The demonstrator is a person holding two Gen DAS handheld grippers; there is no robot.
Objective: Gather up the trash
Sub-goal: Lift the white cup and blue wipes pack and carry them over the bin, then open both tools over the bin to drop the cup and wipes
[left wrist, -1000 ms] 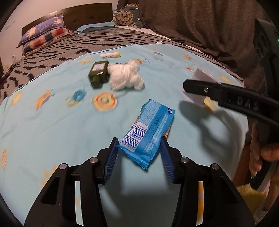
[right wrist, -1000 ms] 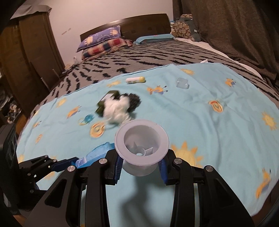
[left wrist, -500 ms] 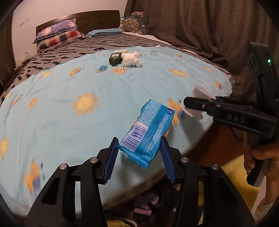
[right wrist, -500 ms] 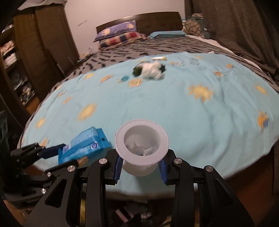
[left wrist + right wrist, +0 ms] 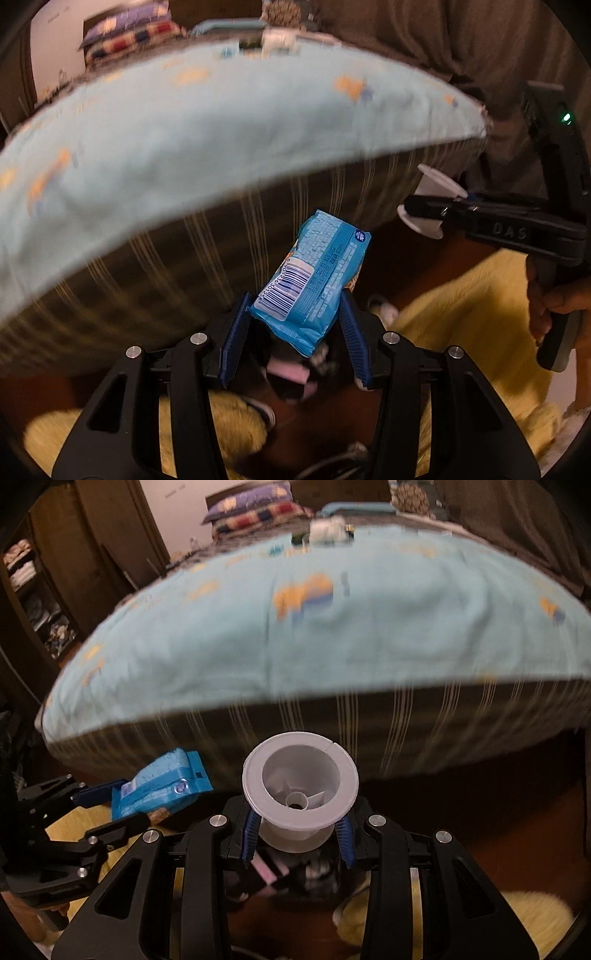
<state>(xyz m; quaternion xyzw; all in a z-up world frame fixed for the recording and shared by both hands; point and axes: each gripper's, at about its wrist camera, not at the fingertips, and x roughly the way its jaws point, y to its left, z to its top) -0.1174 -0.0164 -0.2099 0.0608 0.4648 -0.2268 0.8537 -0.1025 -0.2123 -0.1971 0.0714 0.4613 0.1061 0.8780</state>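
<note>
Below the bed [image 5: 155, 122] edge, left fingers [image 5: 291, 325] clamp the wrapper [image 5: 314, 273], long axis pointing away; right fingers [image 5: 297, 832] grip the spool [image 5: 299, 794] just beside it, both above floor clutter.

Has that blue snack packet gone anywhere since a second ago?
Yes. The blue packet, clamped in the left gripper, was above the light blue bedspread; now it hangs past the bed's edge, lower, in front of the striped side.

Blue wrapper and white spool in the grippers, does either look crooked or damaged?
The blue wrapper sits tilted in the left gripper, pinched at its lower end. The white spool sits straight in the right gripper, with a small split in its rim.
</note>
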